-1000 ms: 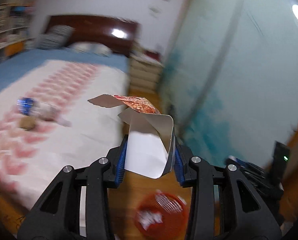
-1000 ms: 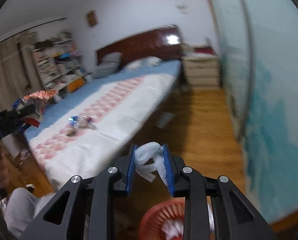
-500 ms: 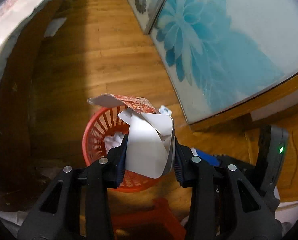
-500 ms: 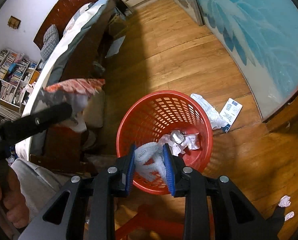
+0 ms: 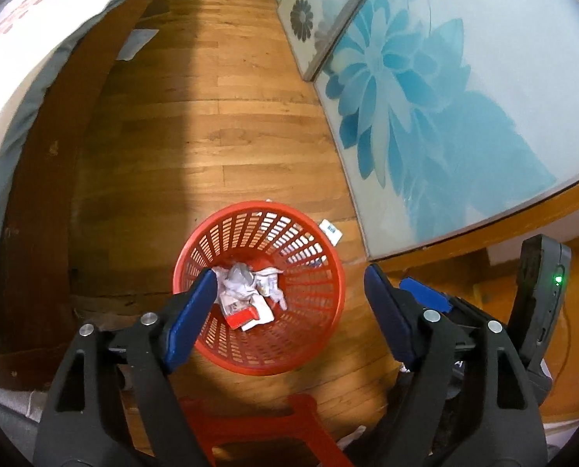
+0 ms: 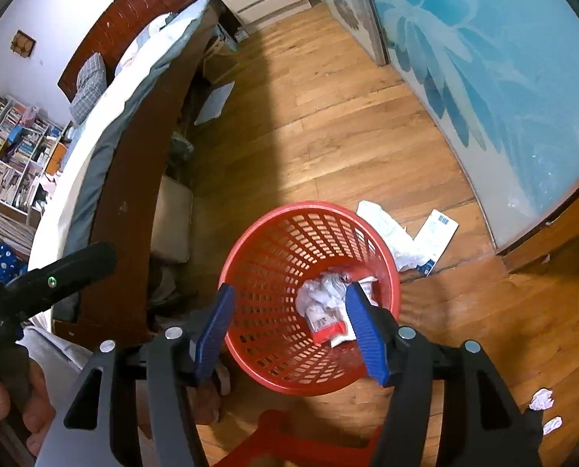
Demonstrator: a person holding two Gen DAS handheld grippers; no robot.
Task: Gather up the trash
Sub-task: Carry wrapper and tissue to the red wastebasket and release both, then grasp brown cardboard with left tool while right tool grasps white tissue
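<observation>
Both tools hang pointed steeply down over the red basket (image 5: 320,268) that stands on the wooden floor (image 5: 219,124) beside the bed (image 5: 25,89). The left tool (image 5: 289,307) has its blue pads spread wide with nothing between them; its jaws have just been opening, and the folded paper with the red printed wrapper that it pinched half a second ago is gone from its grip. A red-and-white packet (image 5: 246,315) now lies among the crumpled white paper (image 5: 243,280) on the bottom of the basket. The right tool (image 6: 289,327) is likewise spread and empty: its jaws have just been opening too, and the white crumpled wad it held a moment ago is no longer between the pads. In the right wrist view the same heap of trash (image 6: 324,303) sits inside the basket, toward its right wall, with the red-edged packet on top. A second ago both cameras looked level across the bed; now they look down into the basket. Outside the basket, just beside its far right rim, a white plastic wrapper (image 6: 390,233) and a flat white packet with a blue label (image 6: 437,237) lie on the floor near the edge of the blue-flowered glass door (image 6: 503,78). Two small white scraps (image 6: 542,401) lie on the floor at the lower right. A hand (image 6: 13,408) grips the left tool's handle at the left edge.
</observation>
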